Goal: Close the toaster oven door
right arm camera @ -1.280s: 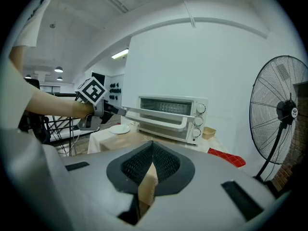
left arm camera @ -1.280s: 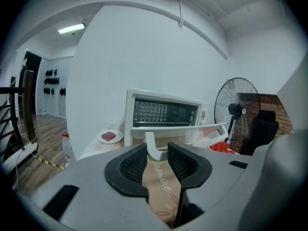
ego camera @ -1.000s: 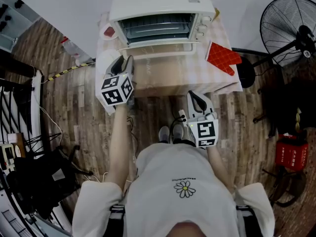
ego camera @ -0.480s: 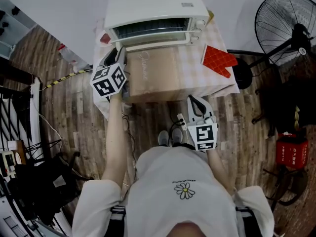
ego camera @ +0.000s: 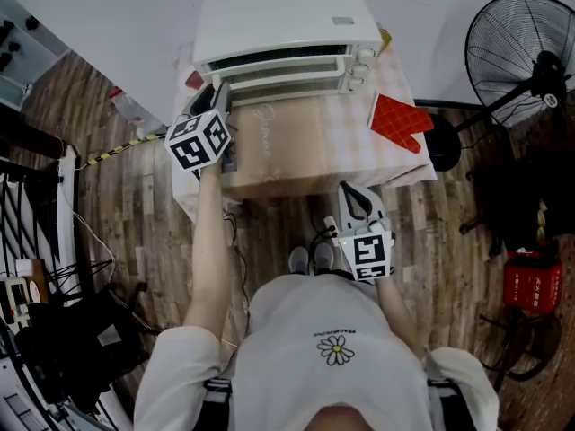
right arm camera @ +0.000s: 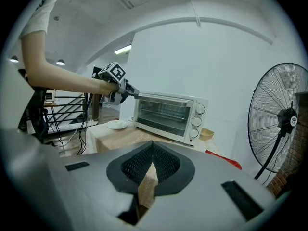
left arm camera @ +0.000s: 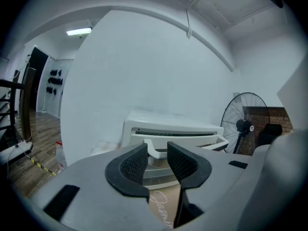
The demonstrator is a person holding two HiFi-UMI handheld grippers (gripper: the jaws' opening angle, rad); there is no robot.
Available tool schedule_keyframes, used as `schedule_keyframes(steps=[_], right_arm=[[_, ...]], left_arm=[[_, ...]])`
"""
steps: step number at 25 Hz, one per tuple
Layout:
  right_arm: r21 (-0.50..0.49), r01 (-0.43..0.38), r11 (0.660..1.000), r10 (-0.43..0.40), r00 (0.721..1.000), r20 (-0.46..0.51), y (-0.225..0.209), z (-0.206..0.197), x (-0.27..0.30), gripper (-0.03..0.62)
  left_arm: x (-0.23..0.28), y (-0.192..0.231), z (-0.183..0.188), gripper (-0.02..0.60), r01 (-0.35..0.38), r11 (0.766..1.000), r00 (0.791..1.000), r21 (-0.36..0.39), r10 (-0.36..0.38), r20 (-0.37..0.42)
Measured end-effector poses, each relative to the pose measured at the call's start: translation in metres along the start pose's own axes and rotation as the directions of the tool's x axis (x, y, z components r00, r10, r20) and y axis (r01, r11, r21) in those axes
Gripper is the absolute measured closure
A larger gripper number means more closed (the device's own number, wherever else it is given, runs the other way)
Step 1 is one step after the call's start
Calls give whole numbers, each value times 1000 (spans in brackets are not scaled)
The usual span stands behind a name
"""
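The white toaster oven [ego camera: 287,21] stands at the back of the table. Its glass door [ego camera: 292,77] is tilted almost upright, with a narrow gap along the top in the left gripper view. My left gripper [ego camera: 216,92] is at the door's upper left corner. Its jaws [left arm camera: 157,150] stand apart, and the door's white handle [left arm camera: 192,139] shows just beyond them, not pinched. The right gripper view shows the left gripper [right arm camera: 129,91] touching the oven's [right arm camera: 166,112] top left edge. My right gripper [ego camera: 356,190] hangs low at the table's front edge, shut and empty [right arm camera: 152,147].
A red oven mitt [ego camera: 400,119] lies on the checked tablecloth [ego camera: 305,146] right of the oven. A small white plate [right arm camera: 117,124] sits left of the oven. A standing fan [ego camera: 526,52] is at the right, and a red box [ego camera: 530,281] on the floor.
The oven door has swung up from lying open to nearly upright. My left gripper rose and moved toward the oven with it. The right gripper stayed low by the table's edge.
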State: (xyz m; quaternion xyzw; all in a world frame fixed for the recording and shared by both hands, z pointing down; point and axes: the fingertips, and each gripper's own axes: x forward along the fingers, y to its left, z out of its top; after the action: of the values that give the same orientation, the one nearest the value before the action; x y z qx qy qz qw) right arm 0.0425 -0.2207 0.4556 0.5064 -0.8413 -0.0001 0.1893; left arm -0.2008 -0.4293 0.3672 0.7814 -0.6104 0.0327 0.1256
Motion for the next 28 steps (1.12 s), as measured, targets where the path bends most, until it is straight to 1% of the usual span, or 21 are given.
schedule_keyframes(steps=[8, 13, 22, 24, 26, 27, 28], right_arm=[[10, 16, 1000, -16, 1000, -15, -11, -7, 2, 585], [-7, 16, 1000, -16, 1000, -20, -14, -8, 5, 585], [3, 16, 1000, -16, 1000, -16, -11, -7, 3, 585], [3, 19, 1000, -19, 1000, -16, -11, -7, 3, 585], [3, 22, 1000, -22, 1000, -14, -12, -7, 2, 585], [4, 23, 1000, -23, 1000, -14, -11, -8, 1, 585], [5, 24, 1000, -24, 1000, -17, -11, -9, -1, 585]], left_arm=[[23, 5, 15, 448, -18, 1000, 1000, 18, 18, 8], [23, 6, 16, 448, -22, 999, 1000, 37, 22, 17], [23, 5, 18, 454, -36, 997, 999, 66, 35, 18], [24, 4, 20, 456, -43, 994, 999, 103, 42, 14], [23, 0, 24, 476, -59, 982, 998, 182, 57, 16], [22, -3, 27, 483, -65, 976, 998, 206, 61, 25], [19, -6, 30, 483, -65, 976, 998, 207, 58, 39]])
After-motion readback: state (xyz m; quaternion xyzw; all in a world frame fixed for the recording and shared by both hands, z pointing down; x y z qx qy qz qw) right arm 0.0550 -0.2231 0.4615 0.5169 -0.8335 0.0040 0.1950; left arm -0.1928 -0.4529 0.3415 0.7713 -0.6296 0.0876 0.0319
